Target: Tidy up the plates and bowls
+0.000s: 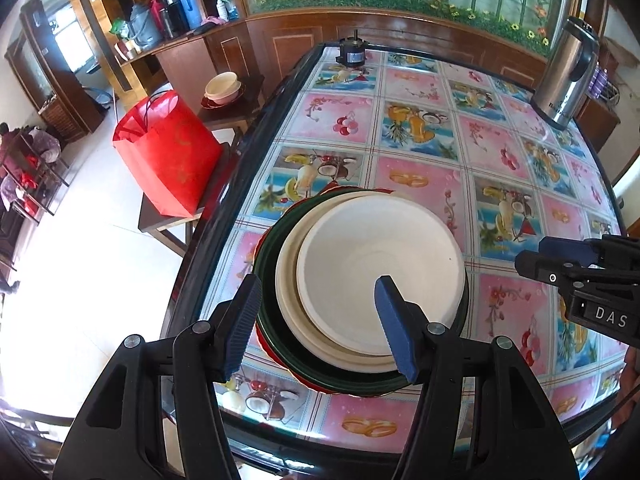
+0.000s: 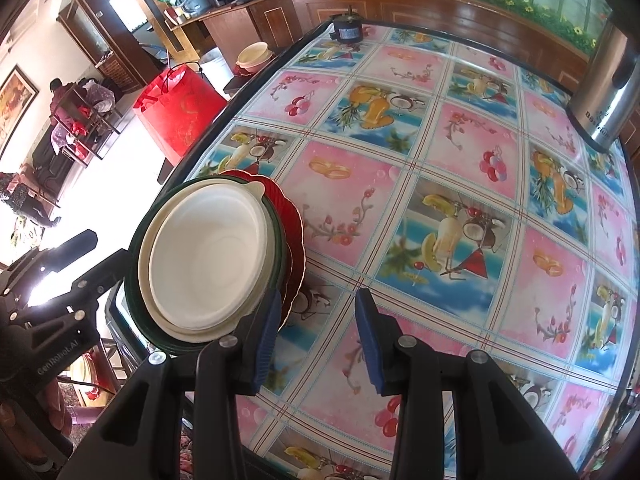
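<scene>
Left wrist view: the left gripper (image 1: 316, 320) occupies the lower centre of the frame, jaws spread wide, holding nothing. Its two blue pads straddle the near rim of the white bowl (image 1: 380, 272), one pad outside the stack on the left, the other over the bowl's interior; contact cannot be confirmed.

The white bowl sits nested in a cream bowl (image 1: 286, 292), which rests on a dark green plate (image 1: 266, 256), with a red plate (image 1: 332, 190) at the bottom. The stack lies directly ahead of this gripper, close to the table (image 1: 424, 136) edge on the left side of the frame.

The right gripper (image 2: 316, 338), lower centre of the right wrist view, is likewise wide open and empty. It hovers over bare tablecloth, with the stack at the left of that frame, just beside its left pad.

Judgement: the left gripper is the better aligned tool; the stack is round, so no long axis constrains approach.

A second bowl (image 1: 222, 86) on a stool appears at upper left of the left wrist view, well apart from both tools.
</scene>
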A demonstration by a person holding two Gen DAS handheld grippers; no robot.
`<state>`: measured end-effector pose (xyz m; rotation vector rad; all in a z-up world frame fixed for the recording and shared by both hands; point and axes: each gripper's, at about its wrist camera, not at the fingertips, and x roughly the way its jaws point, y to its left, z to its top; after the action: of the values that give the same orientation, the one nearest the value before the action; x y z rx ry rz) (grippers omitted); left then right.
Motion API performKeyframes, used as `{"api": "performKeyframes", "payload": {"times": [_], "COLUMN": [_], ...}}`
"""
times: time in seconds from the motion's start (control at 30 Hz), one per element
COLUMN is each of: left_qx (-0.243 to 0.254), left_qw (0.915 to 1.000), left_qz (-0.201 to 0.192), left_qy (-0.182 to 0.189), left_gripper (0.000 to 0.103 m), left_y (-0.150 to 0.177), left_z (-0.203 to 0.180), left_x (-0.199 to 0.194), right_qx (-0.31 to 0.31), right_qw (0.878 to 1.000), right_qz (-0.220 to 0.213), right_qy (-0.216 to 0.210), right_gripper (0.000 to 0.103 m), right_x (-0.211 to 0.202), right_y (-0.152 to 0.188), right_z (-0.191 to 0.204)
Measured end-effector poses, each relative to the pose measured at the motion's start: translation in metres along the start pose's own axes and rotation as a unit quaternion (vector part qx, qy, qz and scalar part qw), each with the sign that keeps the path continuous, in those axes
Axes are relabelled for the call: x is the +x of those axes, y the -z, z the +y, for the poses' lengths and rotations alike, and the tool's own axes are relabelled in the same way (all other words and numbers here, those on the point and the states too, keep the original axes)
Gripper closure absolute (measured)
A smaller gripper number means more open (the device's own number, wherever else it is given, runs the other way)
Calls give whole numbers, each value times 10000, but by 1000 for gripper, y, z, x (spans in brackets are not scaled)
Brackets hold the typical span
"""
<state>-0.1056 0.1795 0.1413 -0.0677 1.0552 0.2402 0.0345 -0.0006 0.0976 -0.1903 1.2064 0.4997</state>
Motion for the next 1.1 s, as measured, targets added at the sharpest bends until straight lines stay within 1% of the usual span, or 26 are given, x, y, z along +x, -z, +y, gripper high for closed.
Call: {"api": "performKeyframes", "payload": {"times": [0.07, 0.33, 0.43, 0.5, 0.63, 0.77, 1.0, 1.1], "left_qx": [-19, 104, 181, 188, 272, 226, 296, 325], "left_qw": [9999, 9994, 9992, 9989, 9986, 9977, 9980, 9983], "left_qz": [32, -18, -35, -59, -170, -142, -261, -252], "left_qy": [115, 319, 342, 428, 416, 625, 487, 421], "left_gripper": [43, 43, 43, 43, 44, 44, 44, 44], "left_y": [1, 2, 4, 5, 7, 6, 5, 6], "left_z": [0, -5, -8, -8, -8, -7, -10, -10], "left_x": [1, -2, -4, -7, -11, -11, -14, -11], "right_qx": [-6, -49, -78, -92, -86, -92, -100, -115], "right_qw": [10000, 10000, 10000, 9999, 10000, 10000, 9999, 9999], "right_qz": [13, -11, -45, -44, -5, 7, -2, -19], "right_qy": [21, 58, 37, 30, 31, 31, 31, -4], "right_gripper": [65, 65, 65, 65, 65, 64, 63, 63], "right_x": [0, -2, -4, -3, 1, 1, 1, 1], "right_y": [1, 1, 0, -1, -1, -1, -2, -3], "right_z": [0, 1, 4, 4, 4, 5, 5, 6]}}
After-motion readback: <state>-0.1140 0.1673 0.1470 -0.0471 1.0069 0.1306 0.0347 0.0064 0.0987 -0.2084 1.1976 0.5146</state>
